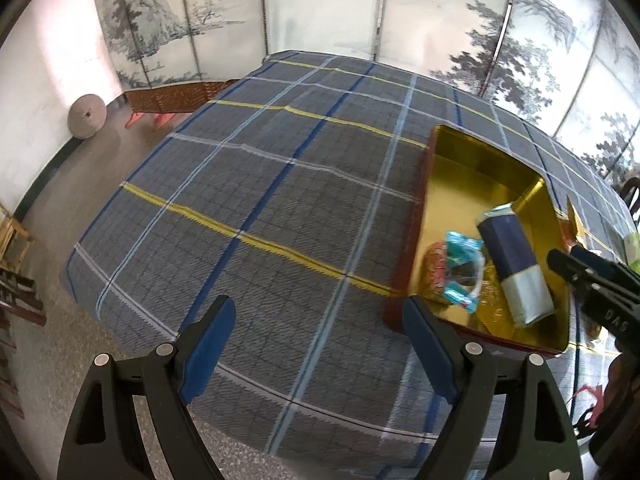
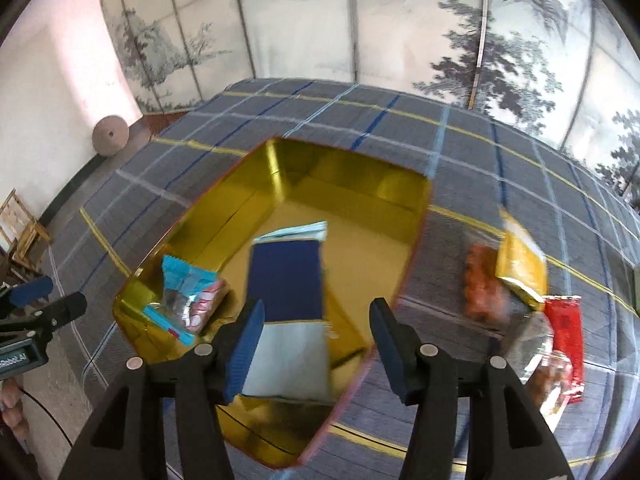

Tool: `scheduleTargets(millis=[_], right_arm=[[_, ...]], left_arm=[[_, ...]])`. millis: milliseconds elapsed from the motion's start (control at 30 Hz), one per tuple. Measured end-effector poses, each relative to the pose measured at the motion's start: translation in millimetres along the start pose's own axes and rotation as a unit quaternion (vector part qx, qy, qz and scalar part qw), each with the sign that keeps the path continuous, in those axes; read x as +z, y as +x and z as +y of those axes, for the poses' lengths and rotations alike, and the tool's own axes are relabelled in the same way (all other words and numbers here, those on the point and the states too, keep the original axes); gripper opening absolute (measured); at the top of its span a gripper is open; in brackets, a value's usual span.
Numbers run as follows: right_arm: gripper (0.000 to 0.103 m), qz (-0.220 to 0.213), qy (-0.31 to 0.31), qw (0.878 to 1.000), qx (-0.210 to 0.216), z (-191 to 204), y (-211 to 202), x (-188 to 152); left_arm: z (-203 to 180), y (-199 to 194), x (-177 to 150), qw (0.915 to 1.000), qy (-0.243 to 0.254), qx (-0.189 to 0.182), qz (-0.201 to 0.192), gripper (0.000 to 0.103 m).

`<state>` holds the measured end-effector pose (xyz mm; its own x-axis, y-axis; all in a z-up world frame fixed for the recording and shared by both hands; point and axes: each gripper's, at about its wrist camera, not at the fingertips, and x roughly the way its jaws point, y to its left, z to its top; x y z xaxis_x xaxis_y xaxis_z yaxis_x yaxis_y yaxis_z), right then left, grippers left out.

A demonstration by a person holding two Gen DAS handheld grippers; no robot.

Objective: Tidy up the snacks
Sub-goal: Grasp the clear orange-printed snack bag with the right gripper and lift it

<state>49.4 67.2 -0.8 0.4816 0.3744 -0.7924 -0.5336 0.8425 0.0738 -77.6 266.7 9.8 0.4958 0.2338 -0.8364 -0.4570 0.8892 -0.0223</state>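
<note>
A gold-lined tin box [image 1: 460, 168] with a red outside sits on the plaid tablecloth; it also shows in the right wrist view [image 2: 280, 184]. In it lie a navy and silver pouch [image 1: 514, 264] [image 2: 286, 280], a light blue wrapped snack [image 1: 460, 272] [image 2: 180, 284] and a pink-red round snack [image 1: 434, 272] [image 2: 208, 304]. My left gripper [image 1: 316, 344] is open and empty over the cloth, left of the box. My right gripper [image 2: 316, 344] is open and empty just above the pouch. Loose snacks lie right of the box: a gold packet [image 2: 520, 264], an orange packet [image 2: 482, 284] and a red packet [image 2: 566, 328].
The plaid-covered table [image 1: 260, 208] fills the middle. A painted folding screen [image 1: 320, 8] stands behind it. A round stone disc [image 1: 86, 116] leans on the left wall. Wooden furniture [image 1: 16, 240] stands at the far left on the floor.
</note>
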Motion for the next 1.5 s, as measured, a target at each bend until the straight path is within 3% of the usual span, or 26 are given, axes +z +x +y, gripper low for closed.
scheduleTargets(millis=[267, 433, 567, 800, 1100, 1167, 1200, 1500], right_arm=[[0.056, -0.007, 0.049, 0.997, -0.067, -75, -26, -16], [0.056, 0.017, 0.084, 0.991, -0.104, -120, -29, -42], [0.056, 0.038, 0.106, 0.988, -0.110, -142, -24, -59], [0.056, 0.048, 0.117, 0.987, -0.101, -151, -11, -74], [0.056, 0.029, 0.111, 0.989, -0.097, -153, -10, -83], [0.051, 0.028, 0.107, 0.989, -0.094, -153, -10, -83], [0.040, 0.026, 0.102, 0.990, -0.092, -153, -10, -83], [0.040, 0.029, 0.094, 0.992, -0.074, -162, -26, -102]], left_arm=[[-36, -11, 5, 0.9991, 0.033, -0.022, -0.014, 0.083], [-64, -14, 6, 0.9974, 0.061, -0.035, -0.015, 0.083], [-86, -18, 4, 0.9955, 0.083, -0.042, -0.018, 0.083], [-128, -24, 0, 0.9916, 0.116, -0.054, -0.021, 0.083], [-189, -18, -12, 0.9820, 0.166, -0.088, -0.019, 0.083], [-200, -16, -16, 0.9797, 0.177, -0.091, -0.018, 0.083], [-208, -14, -18, 0.9786, 0.185, -0.090, -0.015, 0.083], [-239, -8, -28, 0.9703, 0.218, -0.104, -0.006, 0.083]])
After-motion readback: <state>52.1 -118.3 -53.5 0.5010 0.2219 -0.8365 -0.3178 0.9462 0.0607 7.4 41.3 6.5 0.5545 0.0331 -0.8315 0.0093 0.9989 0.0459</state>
